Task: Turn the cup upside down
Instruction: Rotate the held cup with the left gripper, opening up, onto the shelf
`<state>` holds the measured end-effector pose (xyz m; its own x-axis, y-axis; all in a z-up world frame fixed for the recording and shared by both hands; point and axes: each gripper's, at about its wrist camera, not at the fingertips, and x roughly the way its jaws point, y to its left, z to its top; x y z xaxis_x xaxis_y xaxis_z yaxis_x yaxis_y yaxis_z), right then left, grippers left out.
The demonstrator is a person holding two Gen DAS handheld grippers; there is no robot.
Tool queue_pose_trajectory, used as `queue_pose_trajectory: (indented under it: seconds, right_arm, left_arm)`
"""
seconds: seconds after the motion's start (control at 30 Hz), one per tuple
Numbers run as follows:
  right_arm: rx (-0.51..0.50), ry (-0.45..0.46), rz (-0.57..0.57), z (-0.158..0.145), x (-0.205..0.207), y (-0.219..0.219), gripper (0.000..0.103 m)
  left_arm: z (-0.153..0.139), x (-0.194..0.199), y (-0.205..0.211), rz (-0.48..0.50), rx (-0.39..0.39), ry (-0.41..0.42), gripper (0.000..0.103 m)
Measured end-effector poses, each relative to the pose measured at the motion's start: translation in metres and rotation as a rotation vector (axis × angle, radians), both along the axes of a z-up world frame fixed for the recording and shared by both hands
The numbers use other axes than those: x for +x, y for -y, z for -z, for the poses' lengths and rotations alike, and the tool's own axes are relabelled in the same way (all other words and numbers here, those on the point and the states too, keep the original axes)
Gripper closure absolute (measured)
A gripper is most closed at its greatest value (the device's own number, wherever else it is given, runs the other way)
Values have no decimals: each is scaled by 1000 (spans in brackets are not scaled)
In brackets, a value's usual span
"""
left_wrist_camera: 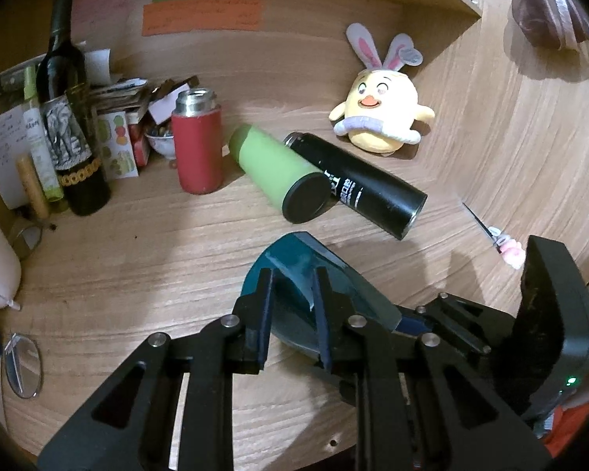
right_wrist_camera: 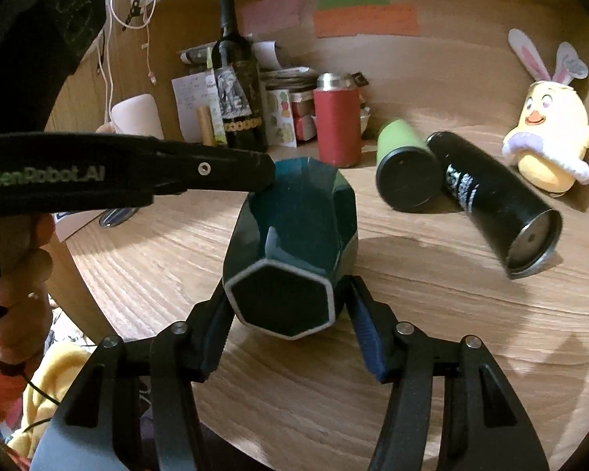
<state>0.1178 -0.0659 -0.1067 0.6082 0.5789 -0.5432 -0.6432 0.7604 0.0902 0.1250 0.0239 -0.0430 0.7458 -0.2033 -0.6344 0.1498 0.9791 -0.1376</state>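
A dark teal faceted cup (right_wrist_camera: 294, 235) lies tilted on its side over the wooden table, its hexagonal base facing the right wrist camera. My right gripper (right_wrist_camera: 286, 314) has a finger on each side of the cup's base end and is shut on it. My left gripper (left_wrist_camera: 292, 298) is shut on the cup's rim (left_wrist_camera: 294, 271). In the right wrist view it reaches in from the left (right_wrist_camera: 255, 168) and meets the cup's far end. The right gripper's body shows at the right of the left wrist view (left_wrist_camera: 546, 314).
A green flask (left_wrist_camera: 278, 172) and a black flask (left_wrist_camera: 365, 184) lie on their sides behind the cup. A red flask (left_wrist_camera: 198, 145) stands upright, a wine bottle (left_wrist_camera: 70, 117) and clutter at back left, a plush chick (left_wrist_camera: 381, 114) at back right. Glasses (left_wrist_camera: 21, 365) lie at the left edge.
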Motion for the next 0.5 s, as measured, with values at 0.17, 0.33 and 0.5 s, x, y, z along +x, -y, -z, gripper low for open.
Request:
queue_pose_trajectory:
  seconds: [0.17,0.33,0.5]
  right_arm:
    - [23,2,15,-7,1,10,50]
    - [41,7,28,-15,5,15,51]
    - [35,24,28,-22,13,10,51]
  left_arm:
    - [-2,7,-4,30,-49,-5,83]
    - [-3,11,-6,27,-48,7,84]
    - [-3,18,-13,20,-51,19,84]
